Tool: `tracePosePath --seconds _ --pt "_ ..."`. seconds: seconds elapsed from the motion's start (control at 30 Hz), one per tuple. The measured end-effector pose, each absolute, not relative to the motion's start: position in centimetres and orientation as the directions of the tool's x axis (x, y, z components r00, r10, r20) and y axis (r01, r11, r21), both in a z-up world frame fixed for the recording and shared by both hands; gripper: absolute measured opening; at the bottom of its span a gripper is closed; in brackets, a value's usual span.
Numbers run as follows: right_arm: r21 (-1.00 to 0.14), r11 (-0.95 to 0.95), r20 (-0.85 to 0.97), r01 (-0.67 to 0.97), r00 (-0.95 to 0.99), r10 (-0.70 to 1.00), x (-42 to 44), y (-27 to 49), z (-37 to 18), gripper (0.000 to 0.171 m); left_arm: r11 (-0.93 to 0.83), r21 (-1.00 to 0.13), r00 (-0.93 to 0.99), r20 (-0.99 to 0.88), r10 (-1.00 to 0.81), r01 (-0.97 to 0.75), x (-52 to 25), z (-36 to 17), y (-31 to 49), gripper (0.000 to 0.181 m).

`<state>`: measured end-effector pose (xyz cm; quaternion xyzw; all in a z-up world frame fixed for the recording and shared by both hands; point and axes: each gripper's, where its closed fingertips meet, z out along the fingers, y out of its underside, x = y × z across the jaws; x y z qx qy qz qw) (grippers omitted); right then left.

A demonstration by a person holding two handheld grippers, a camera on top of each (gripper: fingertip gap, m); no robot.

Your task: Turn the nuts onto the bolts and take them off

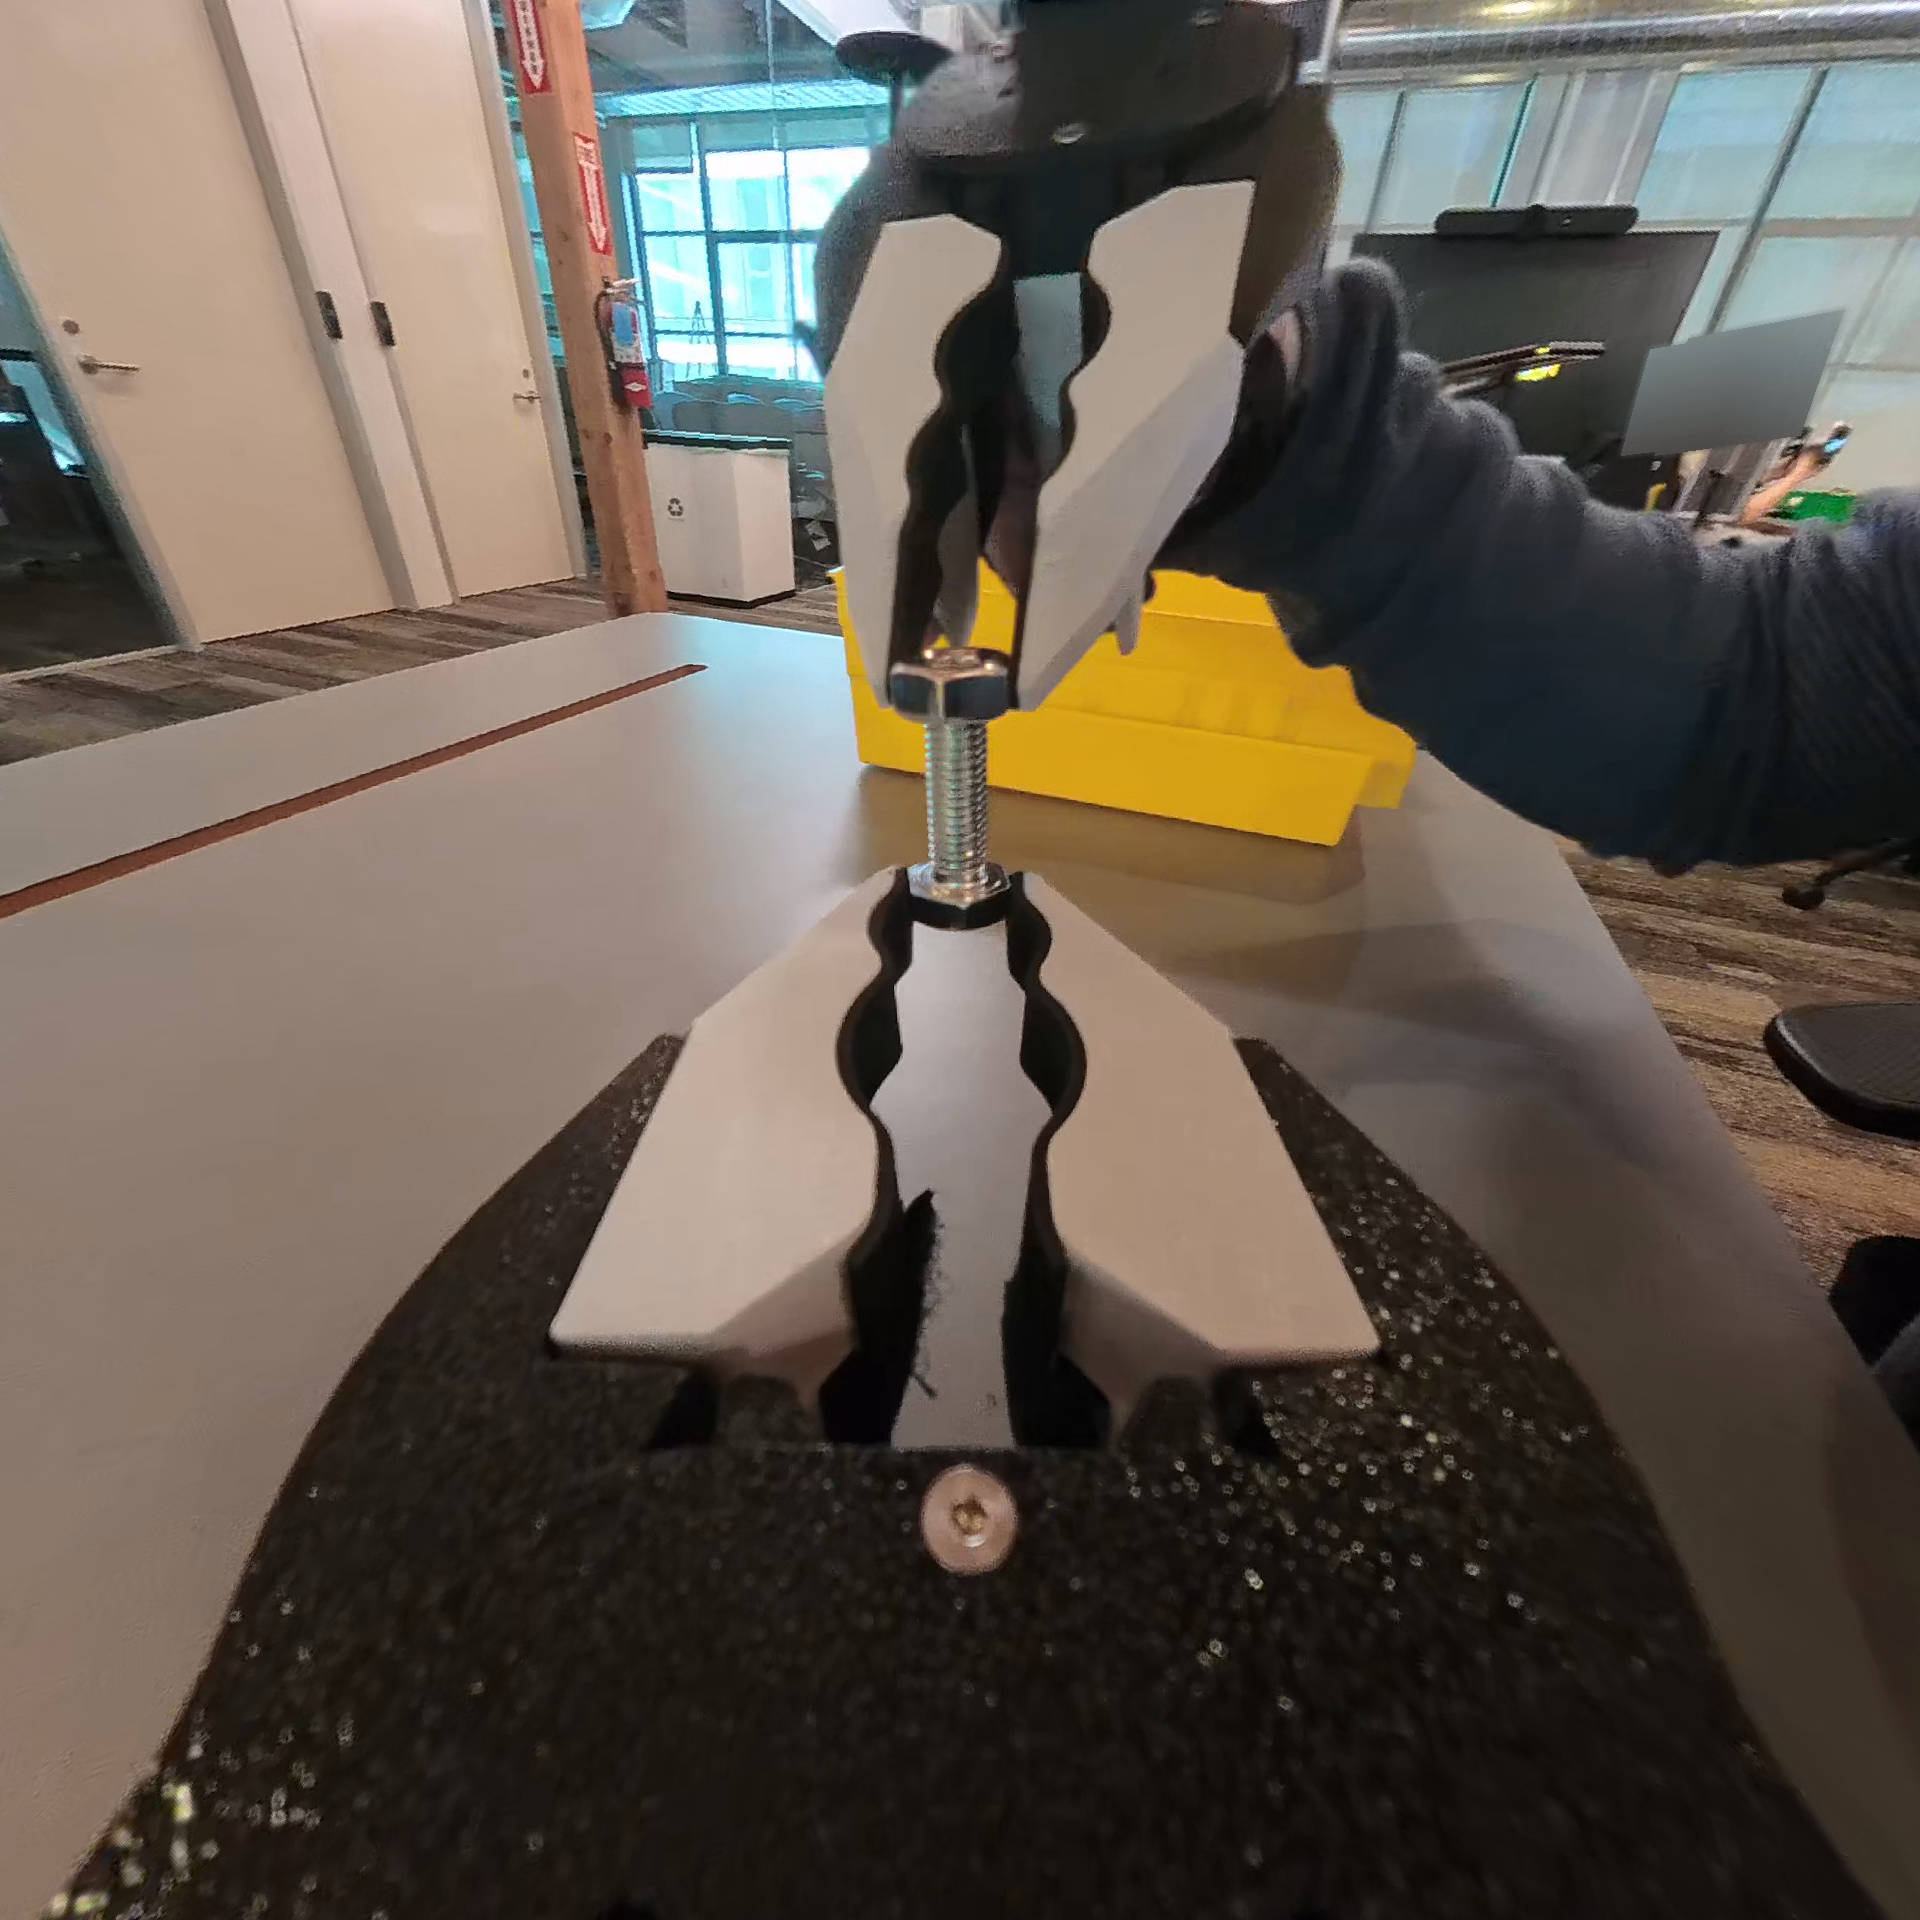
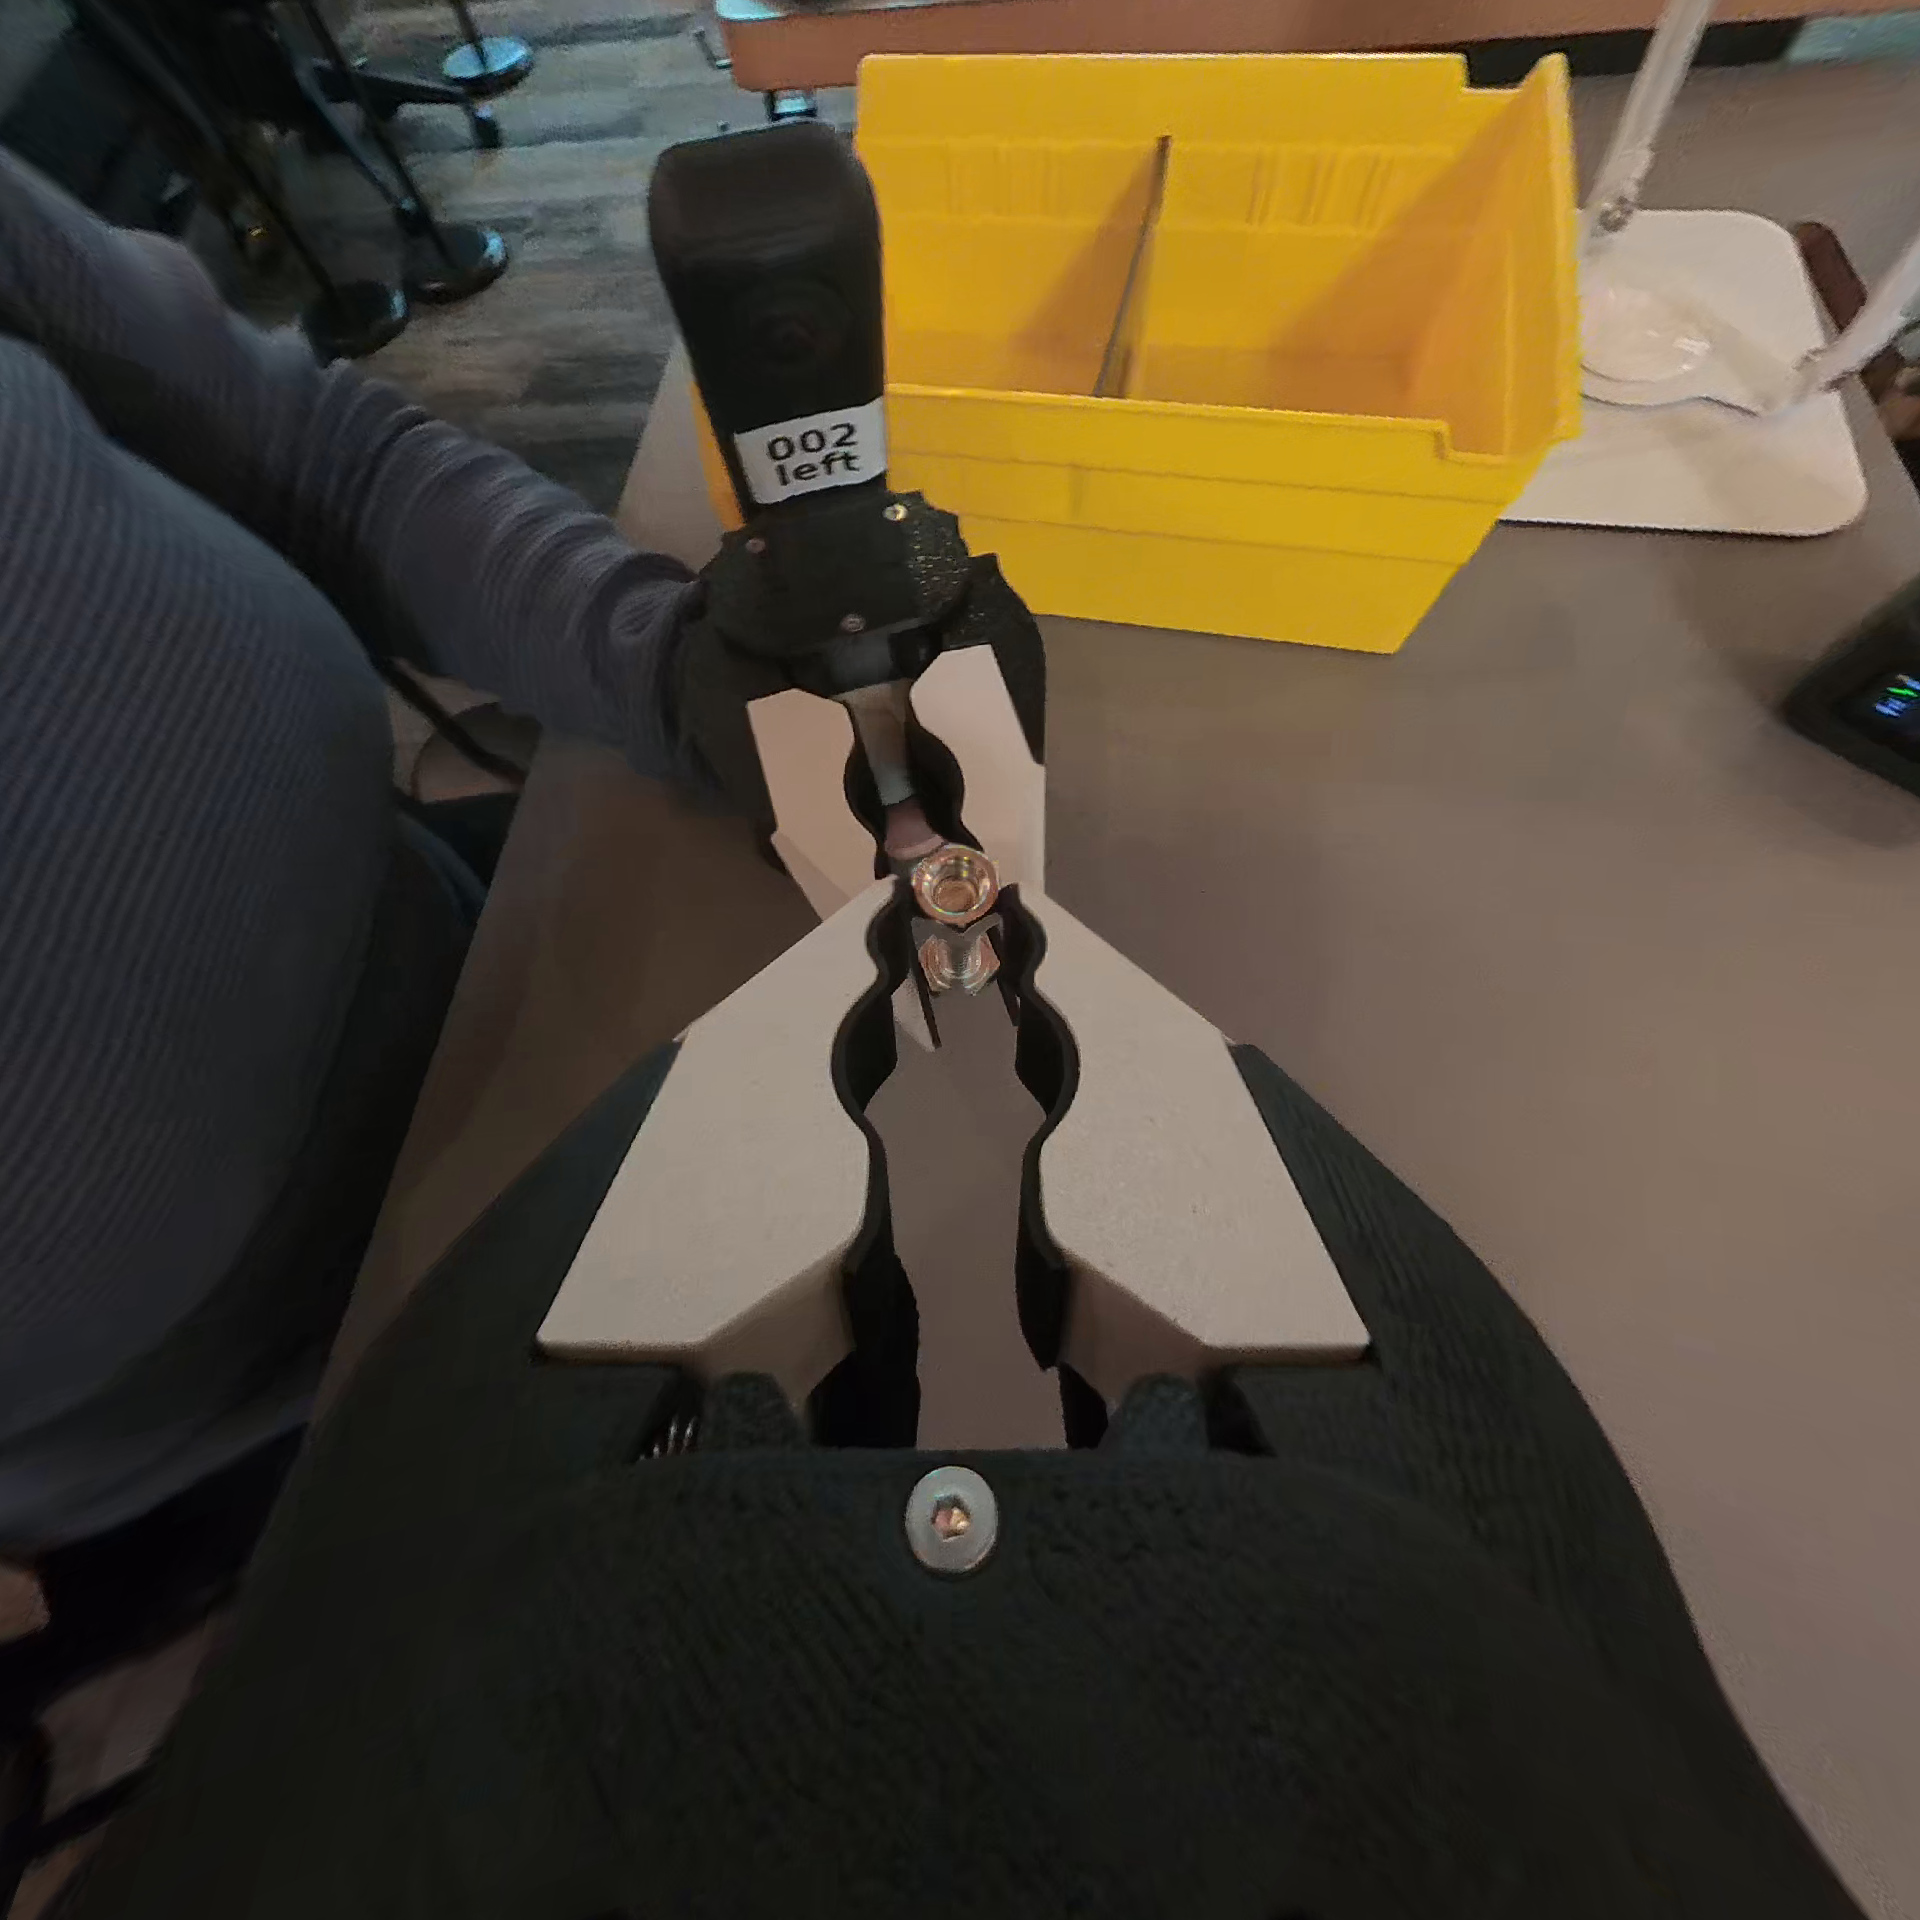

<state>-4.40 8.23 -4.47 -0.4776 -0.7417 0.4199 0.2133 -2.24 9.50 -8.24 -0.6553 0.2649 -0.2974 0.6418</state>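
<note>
So the bolt (image 1: 958, 800) is the centre of everything here. It stands upright in the air over the bench (image 1: 312, 1039), head end pinched at the tips of our left claw (image 1: 958, 902), threaded shank sticking straight out ahead of it. We're holding it by the head for a reason, as far as we can judge: that leaves the whole thread free and keeps the bolt from spinning while the other side does the turning.

At the far end of the shank sits the nut (image 1: 948, 686), right at the tip of the thread. Our right claw (image 1: 961, 649) comes down on it from above, narrowed to about the nut's width, tips touching its flats. Looks like it's gripping it, though the tips are a bit blurry in the left wrist view. From the right wrist view we're looking down the axis, so the nut (image 2: 954, 891) shows as a ring between the right claw tips (image 2: 951, 914), with the left claw (image 2: 914, 821) just beyond it.

With the nut at the very end, we'd say it's either just starting on or nearly off; can't tell which.

Past both claws sits the yellow bin (image 2: 1195, 447) with a divider, near enough for a short reach, presumably where parts go.
</note>
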Motion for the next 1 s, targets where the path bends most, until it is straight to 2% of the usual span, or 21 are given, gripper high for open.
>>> tracePosePath --seconds 0.2,0.33,0.67,0.73,0.83,0.9,1.0 --pt "-0.809 0.100 -0.041 0.579 -0.225 0.973 -5.1 9.1 -5.0 0.016 -0.043 -0.999 0.752 0.014 -0.660 -0.019 -3.2 -8.8 10.4 0.015" --pt "-0.833 0.015 -0.041 0.553 -0.088 0.995 -5.5 9.5 -5.0 0.016 -0.053 -0.999 0.764 0.028 -0.645 -0.008 -3.6 -8.9 10.6 0.015" --pt "-0.859 -0.007 -0.042 0.512 -0.056 0.998 -5.6 9.6 -4.9 0.016 -0.053 -0.999 0.762 0.032 -0.647 -0.003 -3.6 -8.8 10.6 0.015" --pt "-0.860 -0.004 -0.038 0.510 -0.055 0.998 -5.6 9.6 -5.0 0.021 -0.054 -0.999 0.761 0.035 -0.648 0.001 -3.6 -8.8 10.6 0.016" --pt "-0.873 -0.002 -0.035 0.487 -0.058 0.998 -5.7 9.5 -5.0 0.039 -0.054 -0.998 0.760 0.043 -0.648 0.010 -3.7 -8.7 10.6 0.016" --pt "-0.912 0.029 -0.006 0.410 -0.084 0.996 -5.9 9.2 -4.5 0.061 -0.054 -0.998 0.754 0.053 -0.655 0.023 -3.7 -8.6 10.5 0.016" --pt "-0.968 0.031 -0.005 0.250 -0.145 0.989 -6.4 7.6 -3.9 0.073 -0.054 -0.997 0.726 0.071 -0.684 0.048 -3.3 -8.3 10.2 0.016"
